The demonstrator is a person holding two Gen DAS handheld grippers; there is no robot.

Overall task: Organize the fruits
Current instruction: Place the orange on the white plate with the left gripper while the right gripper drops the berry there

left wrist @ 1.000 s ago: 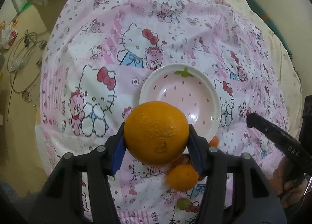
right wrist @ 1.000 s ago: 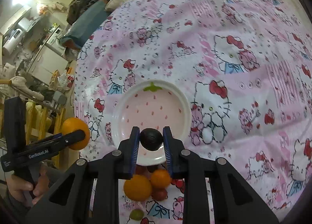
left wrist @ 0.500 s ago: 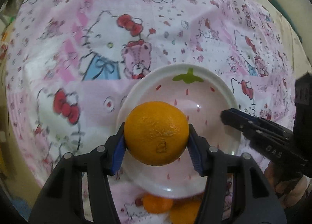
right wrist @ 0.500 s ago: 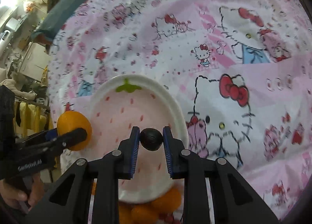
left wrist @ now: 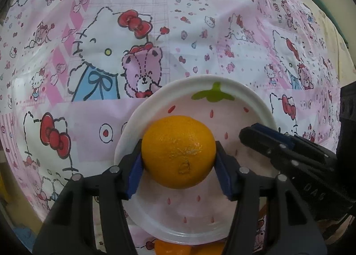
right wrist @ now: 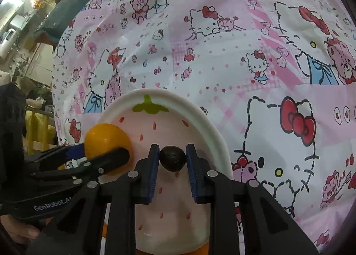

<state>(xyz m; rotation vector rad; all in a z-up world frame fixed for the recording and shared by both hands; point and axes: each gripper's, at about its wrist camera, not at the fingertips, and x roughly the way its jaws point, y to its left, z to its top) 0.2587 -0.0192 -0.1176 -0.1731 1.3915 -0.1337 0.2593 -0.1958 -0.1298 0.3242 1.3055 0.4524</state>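
1. A pink and white cartoon-print cloth [left wrist: 200, 32], patterned with cats, red bows, teddy bears and small hearts, covers the whole work surface; it looks slightly wrinkled.
2. On the cloth sits a round white plate [left wrist: 264, 110] painted as a pale pink strawberry with red seed marks and a green leaf at its far edge.
3. The left gripper [left wrist: 178, 166], black with blue pads, is clamped on a large round orange [left wrist: 179, 150], held over the plate's left half.
4. The right gripper [right wrist: 173, 161], of the same make, is pinching a small dark round fruit [right wrist: 172, 158] over the plate; its jaws are nearly together.
5. Smaller orange fruits [left wrist: 171, 248] peek out on the cloth beside the plate's near rim.
6. In the right wrist view, a person's fingers [right wrist: 24, 230] show at the lower left under the left gripper's handle.
7. Beyond the cloth's left edge, the same view shows a cluttered, brightly lit room [right wrist: 20, 32] with pale appliances and piled belongings, too small to tell apart.
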